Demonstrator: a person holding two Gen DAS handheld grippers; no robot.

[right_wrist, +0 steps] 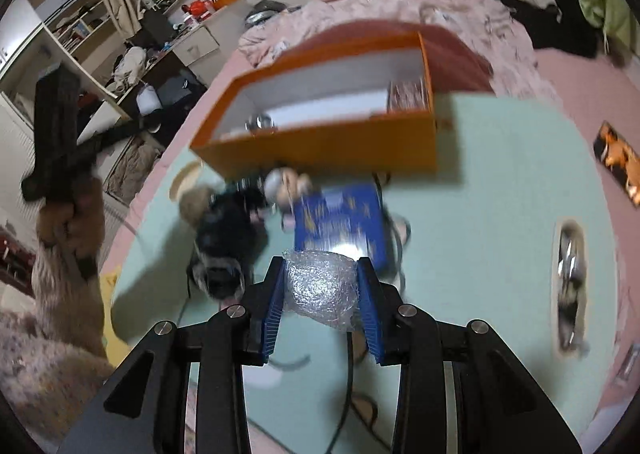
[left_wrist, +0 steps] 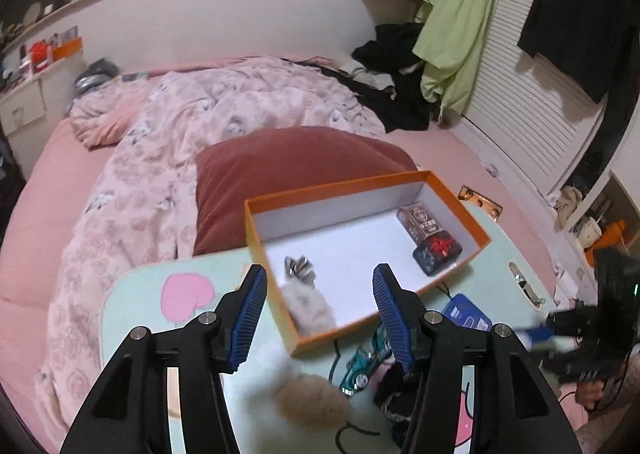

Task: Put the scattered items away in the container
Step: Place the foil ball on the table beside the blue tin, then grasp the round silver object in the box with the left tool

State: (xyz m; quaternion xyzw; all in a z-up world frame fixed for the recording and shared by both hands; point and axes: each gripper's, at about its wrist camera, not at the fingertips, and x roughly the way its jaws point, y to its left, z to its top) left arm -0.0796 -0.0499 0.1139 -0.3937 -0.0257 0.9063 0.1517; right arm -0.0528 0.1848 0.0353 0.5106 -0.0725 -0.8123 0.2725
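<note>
An orange box (left_wrist: 456,192) with a white inside sits on a mint lap table (left_wrist: 136,294) on the bed. In it lie a fluffy keychain with keys (left_wrist: 304,294), a card pack (left_wrist: 420,220) and a dark tin (left_wrist: 436,252). My left gripper (left_wrist: 320,294) is open and empty above the box's near corner. My right gripper (right_wrist: 320,286) is shut on a bubble-wrap wad (right_wrist: 322,286), held above the table short of the box (right_wrist: 328,142). A blue card (right_wrist: 344,222), a black item (right_wrist: 228,230), a toy car (left_wrist: 368,358) and a tan pompom (left_wrist: 308,398) lie on the table.
A red pillow (left_wrist: 296,170) and a pink duvet (left_wrist: 224,110) lie behind the box. Black cables (right_wrist: 352,374) trail over the table. The table has a metal handle slot (right_wrist: 570,266). Clothes (left_wrist: 400,66) are piled at the far bed corner.
</note>
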